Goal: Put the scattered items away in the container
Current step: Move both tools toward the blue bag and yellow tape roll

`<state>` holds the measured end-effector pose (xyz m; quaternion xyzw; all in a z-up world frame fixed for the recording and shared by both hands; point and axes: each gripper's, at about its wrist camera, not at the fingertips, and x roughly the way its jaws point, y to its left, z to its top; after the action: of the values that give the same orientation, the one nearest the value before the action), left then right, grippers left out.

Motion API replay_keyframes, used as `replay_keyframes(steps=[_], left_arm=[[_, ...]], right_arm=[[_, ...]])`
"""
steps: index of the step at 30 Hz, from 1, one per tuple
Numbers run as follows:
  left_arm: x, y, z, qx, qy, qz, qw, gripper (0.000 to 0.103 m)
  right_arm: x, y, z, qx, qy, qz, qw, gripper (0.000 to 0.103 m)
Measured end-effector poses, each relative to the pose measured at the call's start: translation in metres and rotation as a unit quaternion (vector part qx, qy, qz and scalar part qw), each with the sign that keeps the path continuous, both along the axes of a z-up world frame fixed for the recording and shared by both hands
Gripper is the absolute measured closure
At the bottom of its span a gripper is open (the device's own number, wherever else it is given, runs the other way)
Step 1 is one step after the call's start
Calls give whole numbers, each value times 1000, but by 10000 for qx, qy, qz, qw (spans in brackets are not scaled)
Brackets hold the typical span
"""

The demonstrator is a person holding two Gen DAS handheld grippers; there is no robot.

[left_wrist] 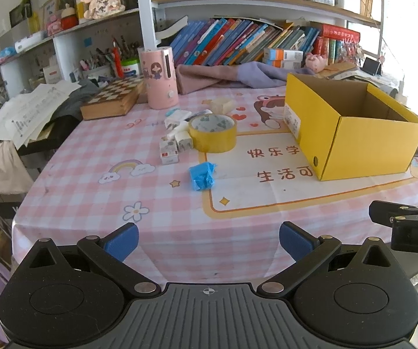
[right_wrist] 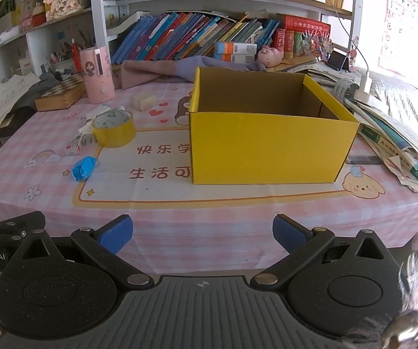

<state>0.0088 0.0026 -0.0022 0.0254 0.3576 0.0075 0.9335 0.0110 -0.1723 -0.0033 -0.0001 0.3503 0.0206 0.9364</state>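
Scattered items, among them tape roll (left_wrist: 212, 132) and blue wad (left_wrist: 202, 176), lie on the surface left of the open yellow box (right_wrist: 270, 148), while both tongs (left_wrist: 208, 242) (right_wrist: 202, 236) hover wide open and empty at its near edge, apparently ready to begin.

Crowded bookshelves (right_wrist: 209, 26) (bright daylight at right)

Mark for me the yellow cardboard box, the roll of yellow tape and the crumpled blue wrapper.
yellow cardboard box (right_wrist: 267, 145), right wrist view, on its near outer wall.
roll of yellow tape (left_wrist: 212, 139), left wrist view, on its outer band.
crumpled blue wrapper (left_wrist: 201, 176), left wrist view, on its middle.
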Motion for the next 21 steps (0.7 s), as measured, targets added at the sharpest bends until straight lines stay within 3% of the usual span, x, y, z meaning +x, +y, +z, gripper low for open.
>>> replay_keyframes(steps=[21], left_arm=[[11,5,-3,-103,26,-153,9998,0]], right_arm=[[12,10,-2,-90,49,29,9999,0]])
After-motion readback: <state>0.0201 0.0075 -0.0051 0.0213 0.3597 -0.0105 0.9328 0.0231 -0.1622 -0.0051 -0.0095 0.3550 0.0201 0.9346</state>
